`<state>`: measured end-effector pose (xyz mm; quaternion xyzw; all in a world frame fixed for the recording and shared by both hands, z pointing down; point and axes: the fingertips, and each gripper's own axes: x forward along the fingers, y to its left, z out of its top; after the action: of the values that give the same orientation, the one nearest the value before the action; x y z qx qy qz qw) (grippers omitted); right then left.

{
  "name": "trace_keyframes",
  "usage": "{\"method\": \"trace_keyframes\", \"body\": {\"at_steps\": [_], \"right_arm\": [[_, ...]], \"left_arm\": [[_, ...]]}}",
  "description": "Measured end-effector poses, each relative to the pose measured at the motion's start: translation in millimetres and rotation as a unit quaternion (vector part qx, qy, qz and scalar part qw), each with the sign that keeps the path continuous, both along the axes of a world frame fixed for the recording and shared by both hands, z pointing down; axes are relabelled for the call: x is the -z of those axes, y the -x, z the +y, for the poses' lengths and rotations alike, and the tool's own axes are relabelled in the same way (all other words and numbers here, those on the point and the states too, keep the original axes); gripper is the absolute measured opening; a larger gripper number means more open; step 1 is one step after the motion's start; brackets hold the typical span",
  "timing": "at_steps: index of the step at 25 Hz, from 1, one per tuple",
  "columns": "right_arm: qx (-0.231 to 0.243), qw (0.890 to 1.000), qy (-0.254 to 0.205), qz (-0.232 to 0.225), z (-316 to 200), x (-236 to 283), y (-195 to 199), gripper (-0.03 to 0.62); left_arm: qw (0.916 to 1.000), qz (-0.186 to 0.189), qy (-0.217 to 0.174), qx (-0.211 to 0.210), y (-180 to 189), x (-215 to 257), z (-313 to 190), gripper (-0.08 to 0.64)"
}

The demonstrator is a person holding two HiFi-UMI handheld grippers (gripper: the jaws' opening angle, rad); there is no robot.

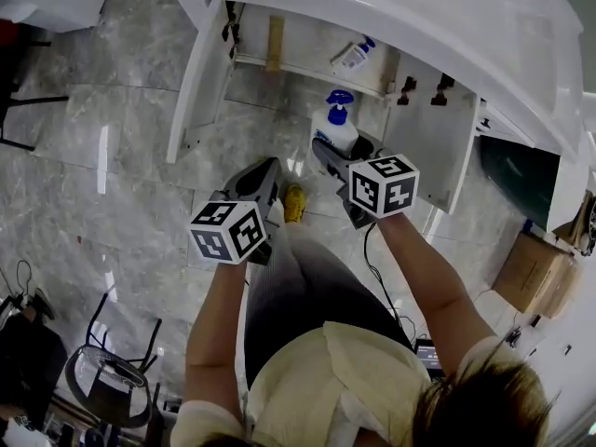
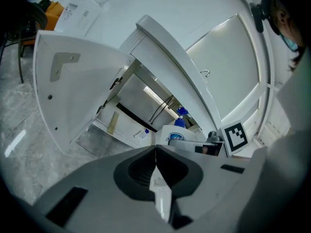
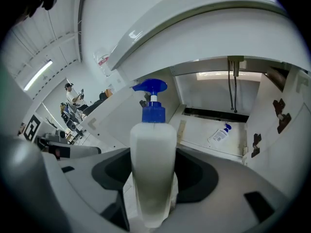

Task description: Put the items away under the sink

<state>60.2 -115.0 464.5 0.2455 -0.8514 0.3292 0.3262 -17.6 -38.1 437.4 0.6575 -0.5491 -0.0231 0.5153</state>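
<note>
My right gripper (image 1: 328, 153) is shut on a white pump bottle (image 1: 333, 128) with a blue pump head, held upright in front of the open cabinet (image 1: 307, 59) under the sink. In the right gripper view the pump bottle (image 3: 153, 169) fills the space between the jaws. Inside the cabinet a small white bottle (image 1: 352, 56) with a blue cap lies on its side on the cabinet floor. My left gripper (image 1: 269, 168) hangs to the left, lower, over the floor. Its jaws meet at the tip in the left gripper view, and the left gripper (image 2: 155, 150) holds nothing that I can see.
Both cabinet doors stand open, the left door (image 1: 199, 73) and the right door (image 1: 449, 147). A pale wooden strip (image 1: 275, 43) lies at the cabinet's back left, and pipes (image 3: 233, 89) drop in at the back. A cardboard box (image 1: 531, 273) and a cable (image 1: 380, 276) are to the right.
</note>
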Motion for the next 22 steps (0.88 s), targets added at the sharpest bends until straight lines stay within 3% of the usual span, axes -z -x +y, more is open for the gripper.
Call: {"method": "trace_keyframes", "body": {"at_steps": [13,22], "right_arm": [[-0.021,1.000,-0.002,0.014,-21.4,-41.6,1.5,0.275],[-0.036,0.999,-0.007,0.007,-47.6,-61.0,17.0,0.275]], "left_arm": [[0.9997,0.008,0.022,0.008,-1.2,-50.2,-4.4,0.038],[0.9996,-0.013,0.019,0.015,15.6,-73.8,-27.7,0.038]]}}
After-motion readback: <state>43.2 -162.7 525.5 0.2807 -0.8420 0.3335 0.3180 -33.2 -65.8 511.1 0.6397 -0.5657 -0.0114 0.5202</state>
